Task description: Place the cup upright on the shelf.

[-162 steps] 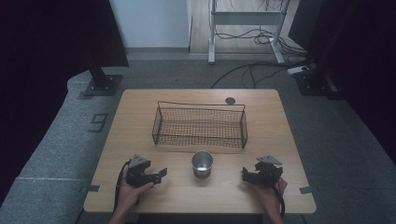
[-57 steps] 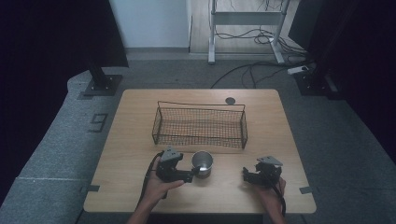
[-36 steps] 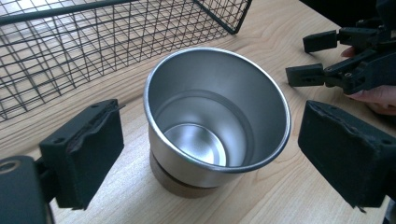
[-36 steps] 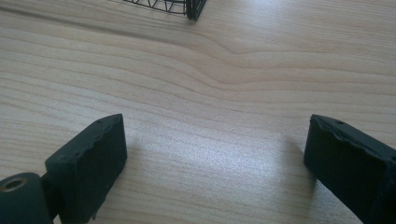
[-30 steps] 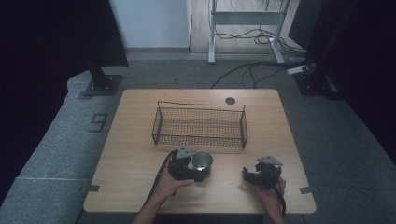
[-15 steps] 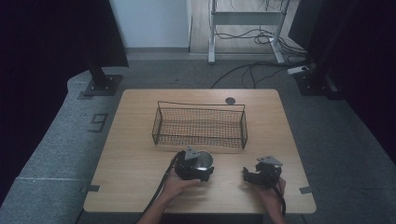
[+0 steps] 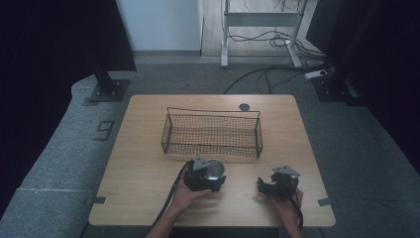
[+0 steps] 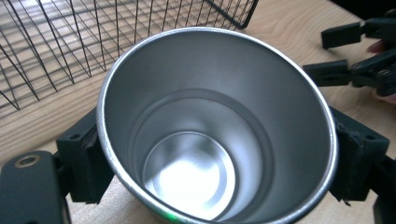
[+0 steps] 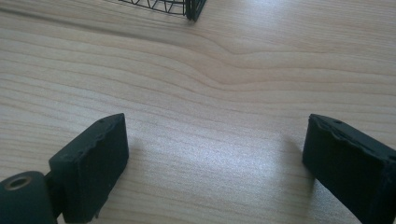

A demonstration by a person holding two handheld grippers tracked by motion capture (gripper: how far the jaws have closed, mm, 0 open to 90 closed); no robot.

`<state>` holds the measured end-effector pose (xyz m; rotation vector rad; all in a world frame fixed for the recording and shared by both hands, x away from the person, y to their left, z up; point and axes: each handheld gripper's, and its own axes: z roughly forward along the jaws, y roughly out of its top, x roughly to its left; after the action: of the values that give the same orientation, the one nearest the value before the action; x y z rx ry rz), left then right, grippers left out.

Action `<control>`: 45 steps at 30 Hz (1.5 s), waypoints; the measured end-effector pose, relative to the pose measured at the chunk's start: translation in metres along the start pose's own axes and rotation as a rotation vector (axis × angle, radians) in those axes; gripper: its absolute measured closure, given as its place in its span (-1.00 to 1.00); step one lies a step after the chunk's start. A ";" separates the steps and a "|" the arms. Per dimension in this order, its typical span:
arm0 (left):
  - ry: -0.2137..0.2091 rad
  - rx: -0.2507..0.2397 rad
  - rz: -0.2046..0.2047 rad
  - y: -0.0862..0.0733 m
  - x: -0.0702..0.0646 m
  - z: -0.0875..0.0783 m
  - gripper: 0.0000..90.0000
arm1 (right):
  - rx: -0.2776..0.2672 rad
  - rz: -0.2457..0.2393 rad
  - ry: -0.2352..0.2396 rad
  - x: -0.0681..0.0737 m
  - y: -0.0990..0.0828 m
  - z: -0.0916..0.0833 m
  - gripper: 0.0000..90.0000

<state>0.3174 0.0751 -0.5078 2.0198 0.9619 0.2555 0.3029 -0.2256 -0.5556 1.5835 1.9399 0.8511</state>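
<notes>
A steel cup (image 7: 216, 169) stands on the wooden table (image 7: 148, 148) just in front of the wire basket (image 7: 212, 132). My left gripper (image 7: 210, 179) has come up to it from the left. In the left gripper view the empty cup (image 8: 205, 140) sits between the jaws, and both pads (image 8: 91, 161) press against its outer wall. My right gripper (image 7: 261, 186) rests near the table's front right, open. Bare wood lies between its fingers (image 9: 93, 158) in the right gripper view.
The basket is empty and spans the table's middle; its corner (image 9: 194, 11) shows at the top of the right gripper view. A small dark disc (image 7: 243, 106) sits near the far edge. The right gripper (image 8: 359, 56) appears beyond the cup in the left gripper view.
My left gripper slid from the front left across to the cup and its jaws now hug it. The right gripper has stayed in place.
</notes>
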 end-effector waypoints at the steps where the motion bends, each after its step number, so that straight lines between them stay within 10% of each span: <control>1: -0.002 -0.005 0.001 0.001 0.000 -0.002 -0.71 | 0.000 0.000 0.000 0.000 0.000 0.000 -0.85; 45: -0.011 -0.058 -0.006 0.022 0.011 -0.040 -0.70 | -0.002 0.000 -0.001 0.000 0.000 0.000 -0.83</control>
<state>0.3165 0.1004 -0.4681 1.9634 0.9425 0.2659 0.3027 -0.2256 -0.5555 1.5825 1.9379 0.8520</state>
